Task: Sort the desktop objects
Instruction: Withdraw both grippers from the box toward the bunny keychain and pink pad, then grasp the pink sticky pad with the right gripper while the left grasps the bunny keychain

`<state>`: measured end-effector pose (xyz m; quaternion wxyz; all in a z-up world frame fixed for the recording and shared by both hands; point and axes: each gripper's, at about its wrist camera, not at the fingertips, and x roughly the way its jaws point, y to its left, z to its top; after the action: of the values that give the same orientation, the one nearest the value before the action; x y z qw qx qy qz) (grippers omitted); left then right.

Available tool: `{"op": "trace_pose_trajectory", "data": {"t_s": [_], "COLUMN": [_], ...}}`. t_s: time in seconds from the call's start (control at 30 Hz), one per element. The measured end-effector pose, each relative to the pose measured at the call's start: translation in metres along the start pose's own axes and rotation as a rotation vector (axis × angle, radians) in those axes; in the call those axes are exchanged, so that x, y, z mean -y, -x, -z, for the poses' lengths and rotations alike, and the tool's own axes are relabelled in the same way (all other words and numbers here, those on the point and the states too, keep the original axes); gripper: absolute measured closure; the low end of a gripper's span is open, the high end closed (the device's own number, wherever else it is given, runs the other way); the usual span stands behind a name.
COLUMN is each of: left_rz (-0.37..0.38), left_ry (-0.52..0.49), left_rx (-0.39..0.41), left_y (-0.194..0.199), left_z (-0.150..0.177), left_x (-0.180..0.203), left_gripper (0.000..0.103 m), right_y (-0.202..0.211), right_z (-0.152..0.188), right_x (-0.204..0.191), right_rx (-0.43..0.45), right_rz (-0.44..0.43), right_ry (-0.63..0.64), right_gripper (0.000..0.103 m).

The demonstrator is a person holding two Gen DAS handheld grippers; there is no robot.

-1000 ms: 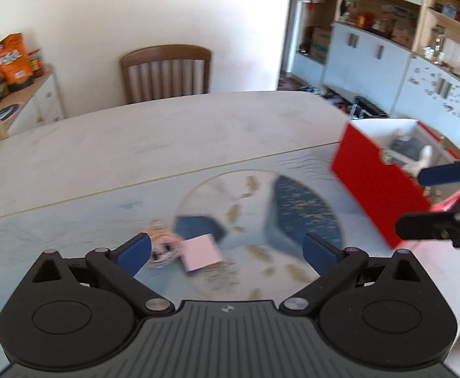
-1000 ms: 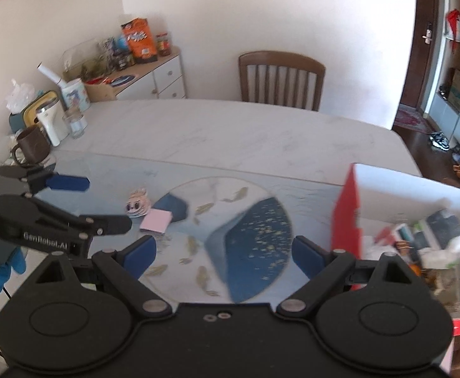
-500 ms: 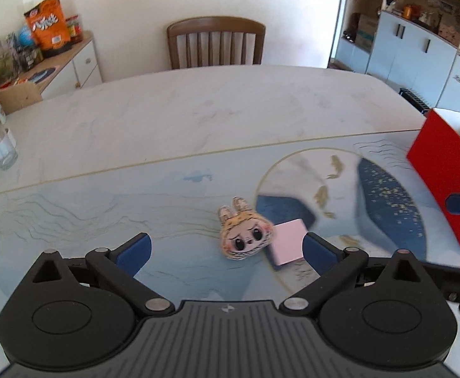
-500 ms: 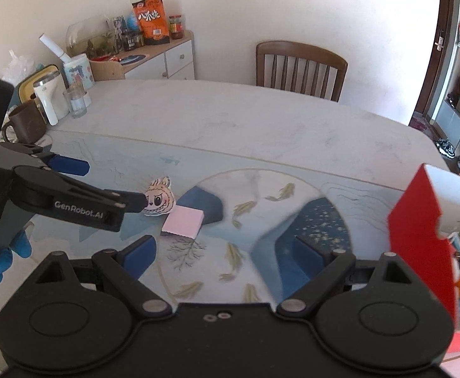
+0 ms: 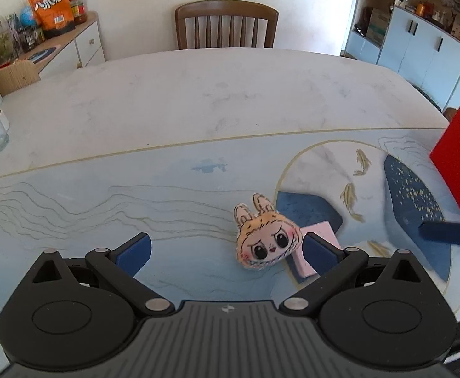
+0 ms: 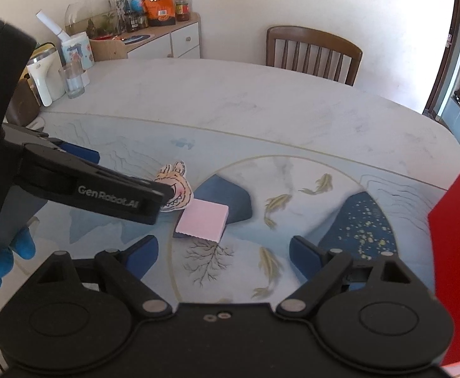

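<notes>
Pink notepad – red box – fish-patterned mat

The plush rabbit-eared face looks like soft, fuzzy cloth with stitched features. The pink sticky-note pad is matt paper. The table mat is smooth and faintly glossy over the marble-look tabletop. The chair is varnished wood. The red box looks like matt card.

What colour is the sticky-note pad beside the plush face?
Pale pink. The sticky-note pad shows best in the right wrist view.
</notes>
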<state>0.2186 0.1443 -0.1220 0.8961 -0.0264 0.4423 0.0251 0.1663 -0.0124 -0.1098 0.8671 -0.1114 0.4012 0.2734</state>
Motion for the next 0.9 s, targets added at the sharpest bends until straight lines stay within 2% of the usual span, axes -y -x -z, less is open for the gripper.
{"op": "trace_pose_trajectory", "data": {"t_s": [0.43,0.63,0.8,0.9], "left_rz": [-0.029,-0.039,-0.034,-0.026], "left_ry": [0.006,-0.038,-0.049,-0.069], "left_rx": [-0.039,-0.042,-0.045,-0.044], "left_y": [-0.032,-0.037,-0.038,-0.038], "left_z": [-0.011,-0.010,-0.005,0.001], "left_x": [0.004,0.004,-0.005,-0.009], "left_gripper": [0.000,0.000,0.000,0.001], "right_y": [-0.036,-0.050,-0.056,-0.057], "right_z": [-0.008,-0.014,-0.012,-0.010], "right_x": [-0.012,-0.017,-0.016,-0.007], "right_rx": [-0.024,-0.030,-0.049,-0.058], "right_rz": [0.012,0.011,0.019,0.027], "right_ry": [-0.002,0.012,0.046,0.033], "right_gripper": [0.018,0.030,0.050,0.054]}}
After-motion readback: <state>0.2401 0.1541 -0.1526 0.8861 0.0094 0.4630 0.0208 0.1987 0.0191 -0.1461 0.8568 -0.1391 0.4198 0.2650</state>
